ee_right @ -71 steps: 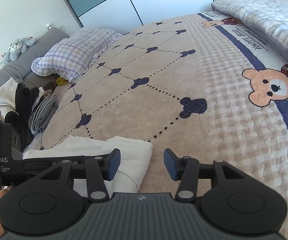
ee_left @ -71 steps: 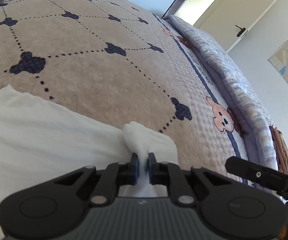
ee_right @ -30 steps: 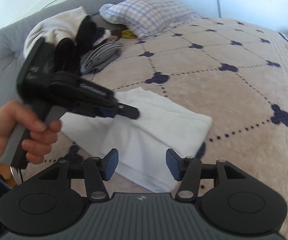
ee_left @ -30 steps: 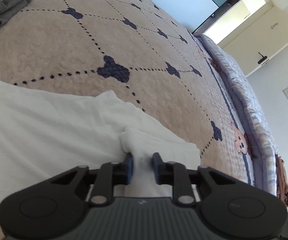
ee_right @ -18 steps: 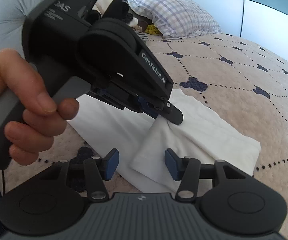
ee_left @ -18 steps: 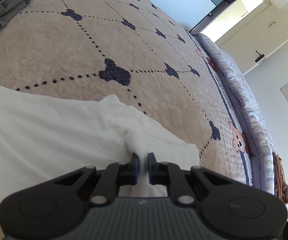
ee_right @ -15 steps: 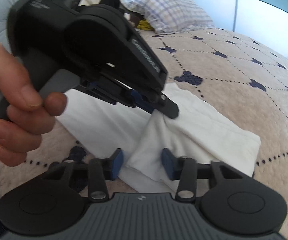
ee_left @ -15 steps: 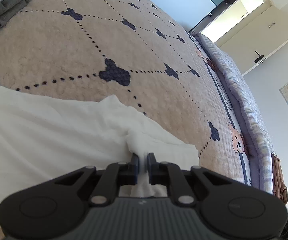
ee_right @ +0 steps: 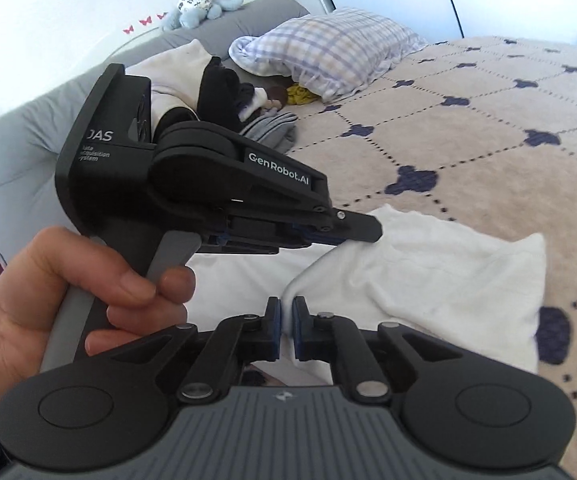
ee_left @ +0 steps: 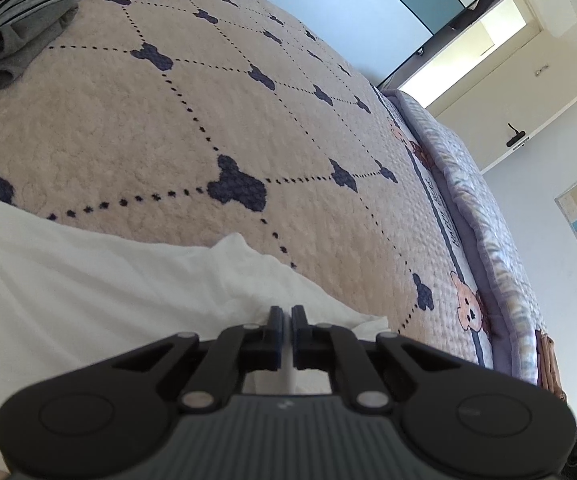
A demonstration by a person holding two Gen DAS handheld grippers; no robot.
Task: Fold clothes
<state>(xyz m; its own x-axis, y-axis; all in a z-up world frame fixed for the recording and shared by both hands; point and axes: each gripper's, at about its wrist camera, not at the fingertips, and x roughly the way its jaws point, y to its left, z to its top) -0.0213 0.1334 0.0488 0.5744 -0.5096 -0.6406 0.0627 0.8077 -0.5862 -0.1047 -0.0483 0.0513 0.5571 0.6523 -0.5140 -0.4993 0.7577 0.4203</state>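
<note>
Gripping the white garment (ee_right: 428,272) with both tools: my left gripper (ee_left: 287,320) is clamped onto a thin fold of it, and my right gripper (ee_right: 287,322) is closing on the near corner, cloth pinched between the blue pads. The fabric is soft, matte, lightly creased, folded into a thick oblong. From the right gripper its long axis runs ahead and to the right, ending in a blunt squared corner; a second flat layer spreads away to the left under the left gripper (ee_right: 352,232). It lies on the bedspread (ee_left: 136,128), a nubbly beige quilt with dotted navy diamonds and dark mouse-head shapes. Just left of my right gripper, a hand (ee_right: 60,308) holds the other tool's grey handle, its black body crossing low over the cloth. Further ahead: a folded grey striped garment (ee_left: 16,36), a checked pillow (ee_right: 328,48), a dark clothes heap (ee_right: 216,96), well apart from the garment.
</note>
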